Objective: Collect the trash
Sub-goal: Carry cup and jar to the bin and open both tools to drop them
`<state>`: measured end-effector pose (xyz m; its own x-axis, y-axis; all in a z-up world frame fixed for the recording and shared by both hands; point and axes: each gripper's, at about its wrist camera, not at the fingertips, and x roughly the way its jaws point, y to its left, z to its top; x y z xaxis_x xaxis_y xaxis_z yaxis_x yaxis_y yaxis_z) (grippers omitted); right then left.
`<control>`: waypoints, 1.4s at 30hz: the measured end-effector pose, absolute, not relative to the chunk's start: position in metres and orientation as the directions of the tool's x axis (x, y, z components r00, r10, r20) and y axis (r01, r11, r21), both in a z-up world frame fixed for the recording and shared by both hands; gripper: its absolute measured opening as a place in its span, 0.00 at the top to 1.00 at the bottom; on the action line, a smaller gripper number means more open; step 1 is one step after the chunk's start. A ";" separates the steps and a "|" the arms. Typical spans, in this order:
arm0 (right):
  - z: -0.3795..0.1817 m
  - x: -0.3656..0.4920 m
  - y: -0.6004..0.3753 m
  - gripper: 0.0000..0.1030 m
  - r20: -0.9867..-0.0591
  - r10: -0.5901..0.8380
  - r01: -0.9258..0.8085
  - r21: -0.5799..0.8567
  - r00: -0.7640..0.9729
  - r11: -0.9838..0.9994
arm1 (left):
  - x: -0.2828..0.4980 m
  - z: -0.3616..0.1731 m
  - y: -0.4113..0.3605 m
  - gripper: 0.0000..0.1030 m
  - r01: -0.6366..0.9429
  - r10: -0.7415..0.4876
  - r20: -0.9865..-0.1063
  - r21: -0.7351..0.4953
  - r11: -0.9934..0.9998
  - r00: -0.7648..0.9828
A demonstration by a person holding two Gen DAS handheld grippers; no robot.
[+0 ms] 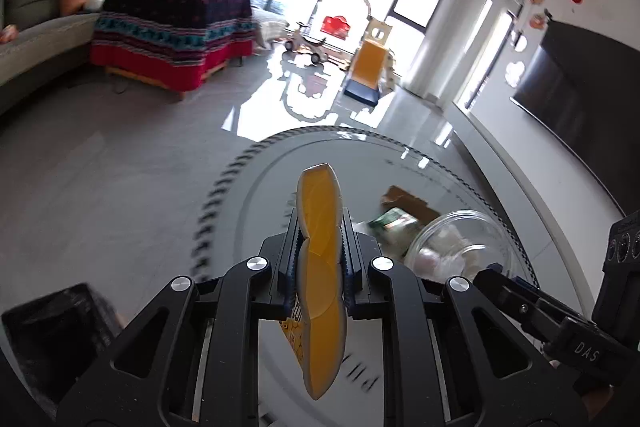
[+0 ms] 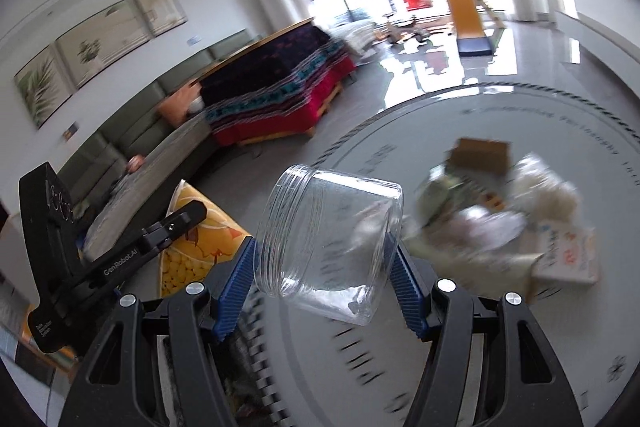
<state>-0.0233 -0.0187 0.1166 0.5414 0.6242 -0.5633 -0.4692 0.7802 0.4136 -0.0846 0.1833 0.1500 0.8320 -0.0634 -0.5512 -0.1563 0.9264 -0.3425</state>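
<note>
My left gripper (image 1: 320,247) is shut on a flat yellow snack packet (image 1: 322,267), held edge-on above the round glass table (image 1: 400,155). The same yellow packet (image 2: 196,235) shows at the left of the right wrist view, with the left gripper (image 2: 176,227) on it. My right gripper (image 2: 324,267) is shut on a clear plastic jar (image 2: 328,243), lying on its side between the blue pads, lifted over the table (image 2: 520,107). The jar (image 1: 456,247) also appears at the right of the left wrist view. A pile of trash (image 2: 480,203) lies on the table beyond it.
The pile holds a brown cardboard piece (image 2: 480,155), crumpled white tissue (image 2: 548,195), a green wrapper (image 1: 394,221) and a printed white box (image 2: 568,255). A black bin (image 1: 52,327) stands low on the left. A cloth-covered table (image 1: 172,35) and a sofa (image 1: 40,27) stand farther off.
</note>
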 end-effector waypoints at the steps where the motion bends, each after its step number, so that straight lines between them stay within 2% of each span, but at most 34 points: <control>1: 0.115 -0.031 -0.007 0.37 -0.566 0.638 -0.490 0.413 0.522 0.767 | -0.093 0.149 0.190 0.84 -0.172 -0.048 -0.551 -0.341 0.924 0.833; 13: 0.095 -0.127 0.120 0.37 -0.614 0.741 -0.703 0.399 0.272 0.589 | -0.226 0.115 0.276 0.84 -0.473 0.209 -0.611 -0.308 0.826 0.763; 21: 0.070 -0.176 0.185 0.37 -0.662 0.742 -0.775 0.410 0.111 0.481 | -0.297 0.085 0.318 0.84 -0.629 0.311 -0.665 -0.307 0.715 0.679; 24: 0.061 -0.184 0.210 0.36 -0.674 0.737 -0.777 0.440 0.045 0.450 | -0.319 0.074 0.332 0.81 -0.686 0.345 -0.688 -0.307 0.659 0.639; 26: 0.055 -0.186 0.224 0.31 -0.683 0.731 -0.771 0.458 0.013 0.442 | -0.329 0.068 0.344 0.48 -0.722 0.357 -0.707 -0.313 0.617 0.611; 27: 0.053 -0.188 0.230 0.28 -0.688 0.725 -0.768 0.457 0.014 0.449 | -0.335 0.064 0.350 0.07 -0.750 0.368 -0.722 -0.312 0.583 0.586; 30: 0.053 -0.193 0.236 0.28 -0.691 0.723 -0.776 0.449 0.013 0.443 | -0.350 0.062 0.358 0.06 -0.796 0.426 -0.713 -0.311 0.520 0.557; 35: 0.053 -0.193 0.228 0.28 -0.684 0.729 -0.784 0.440 0.023 0.438 | -0.359 0.054 0.370 0.06 -0.808 0.417 -0.724 -0.334 0.485 0.550; 42: 0.058 -0.187 0.209 0.28 -0.661 0.749 -0.775 0.447 0.051 0.448 | -0.349 0.054 0.358 0.06 -0.788 0.402 -0.727 -0.306 0.535 0.556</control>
<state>-0.1871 0.2092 0.0581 0.0513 0.7486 -0.6611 -0.7747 0.4476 0.4466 -0.3490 0.3582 0.0540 0.5560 0.4025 -0.7273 -0.7876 0.5348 -0.3061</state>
